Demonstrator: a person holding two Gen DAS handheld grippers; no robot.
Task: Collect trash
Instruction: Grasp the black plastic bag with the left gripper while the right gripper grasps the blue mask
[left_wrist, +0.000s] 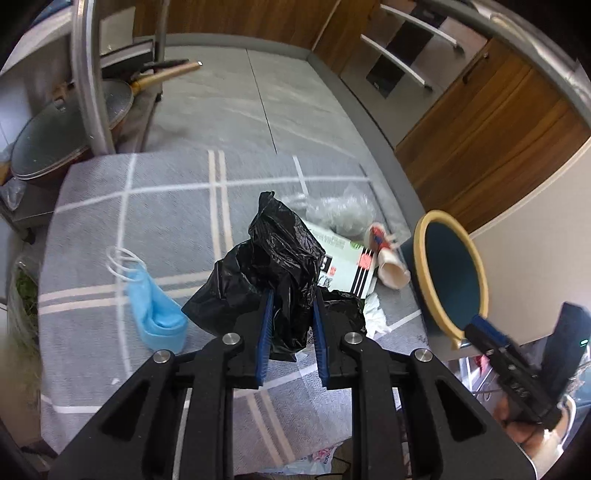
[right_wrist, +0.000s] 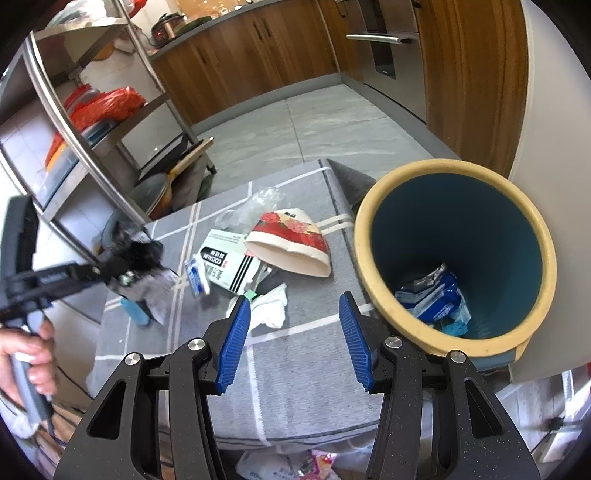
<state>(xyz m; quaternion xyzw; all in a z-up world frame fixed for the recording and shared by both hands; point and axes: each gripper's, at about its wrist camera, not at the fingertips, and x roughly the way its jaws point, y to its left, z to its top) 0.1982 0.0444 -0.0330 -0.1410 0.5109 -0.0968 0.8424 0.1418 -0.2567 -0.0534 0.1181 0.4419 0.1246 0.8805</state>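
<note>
Left claw (left_wrist: 291, 317): the blue pads are drawn close together on a bunched fold of the black plastic bag (left_wrist: 269, 266), which stands up crumpled between them. The pinch sits on the near part of the bag, in my judgement so that it can be carried off in one piece. No earlier view is supplied.

Right claw (right_wrist: 291, 332): about half open, nothing between the pads. It hangs over the grey checked cloth (right_wrist: 295, 369) on the tabletop, close beside the bin's near rim, apparently waiting.

Loose trash on the cloth, outward from the bag: a blue face mask (left_wrist: 155, 314) to its left; a crumpled white tissue (right_wrist: 271, 308); a printed carton (right_wrist: 229, 266) lying flat; a paper bowl (right_wrist: 291, 243) with a red flowered band, tipped on its side; a clear plastic wrapper (right_wrist: 255, 206) beyond.

Container: a round bin (right_wrist: 454, 254), cream rim and dark teal inside, stands at the cloth's right edge, mouth open. At its bottom lie a blue-and-white packet (right_wrist: 432, 295) and smaller scraps; most of its volume is free.

Judgement: collection is partly done.
</note>
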